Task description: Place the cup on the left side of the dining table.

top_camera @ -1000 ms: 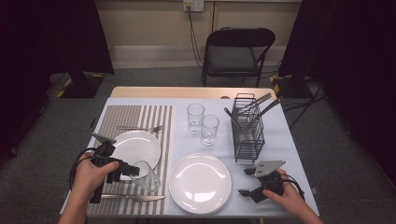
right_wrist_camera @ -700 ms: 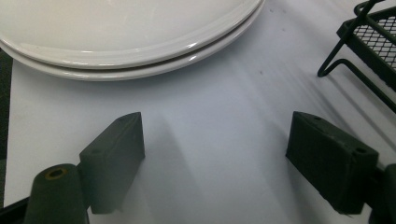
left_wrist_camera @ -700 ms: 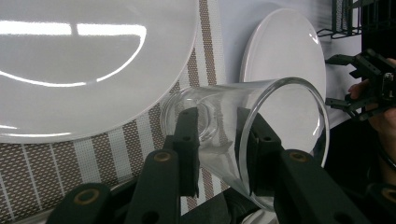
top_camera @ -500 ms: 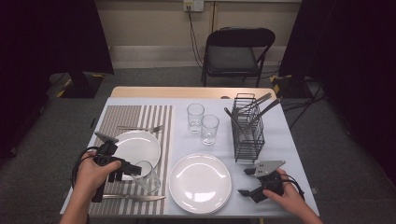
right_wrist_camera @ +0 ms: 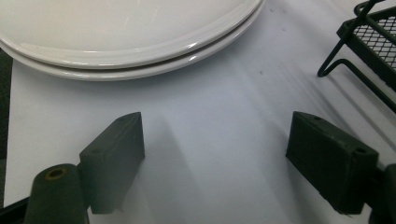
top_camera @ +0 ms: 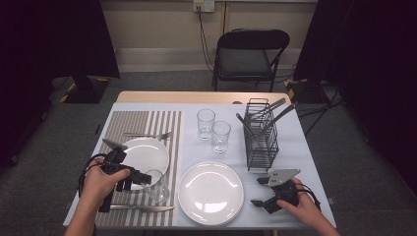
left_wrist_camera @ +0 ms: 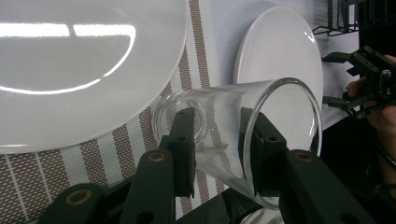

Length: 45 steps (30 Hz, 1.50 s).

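Left gripper view: glass [left_wrist_camera: 219,135] between loosening left gripper [left_wrist_camera: 217,149], beside plate [left_wrist_camera: 70,70].

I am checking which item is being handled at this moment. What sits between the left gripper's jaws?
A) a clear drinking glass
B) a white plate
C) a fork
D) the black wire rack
A: in the left gripper view the clear glass lies between the two black jaws of the left gripper, beside the striped placemat.

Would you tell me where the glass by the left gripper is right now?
The glass stands between the left gripper's jaws on the striped placemat, between two white plates.
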### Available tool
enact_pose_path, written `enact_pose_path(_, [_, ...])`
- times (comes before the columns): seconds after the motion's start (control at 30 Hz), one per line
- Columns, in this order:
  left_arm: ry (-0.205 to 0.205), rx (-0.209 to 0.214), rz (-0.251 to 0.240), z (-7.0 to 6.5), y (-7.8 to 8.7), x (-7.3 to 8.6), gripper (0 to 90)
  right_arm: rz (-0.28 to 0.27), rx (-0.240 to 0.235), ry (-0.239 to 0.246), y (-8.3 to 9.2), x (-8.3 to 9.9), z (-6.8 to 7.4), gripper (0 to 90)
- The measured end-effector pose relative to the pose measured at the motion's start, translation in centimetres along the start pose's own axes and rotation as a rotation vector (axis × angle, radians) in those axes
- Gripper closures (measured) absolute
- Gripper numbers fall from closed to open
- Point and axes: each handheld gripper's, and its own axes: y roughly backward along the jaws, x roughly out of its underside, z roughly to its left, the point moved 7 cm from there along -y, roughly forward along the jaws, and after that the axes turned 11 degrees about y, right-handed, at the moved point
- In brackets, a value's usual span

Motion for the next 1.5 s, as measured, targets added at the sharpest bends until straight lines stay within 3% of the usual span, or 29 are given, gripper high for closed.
enact_pose_path(0.9, [-0.023, -0.010, 0.009, -0.29, -0.07, 0.04, 65.2, 0.000, 0.000, 0.000, 0.00, 0.00, 0.00, 18.2])
enact_pose_path(1.5, [-0.022, -0.001, -0.003, -0.67, 0.12, -0.12, 57.1, 0.000, 0.000, -0.001, 0.00, 0.01, 0.00, 18.2])
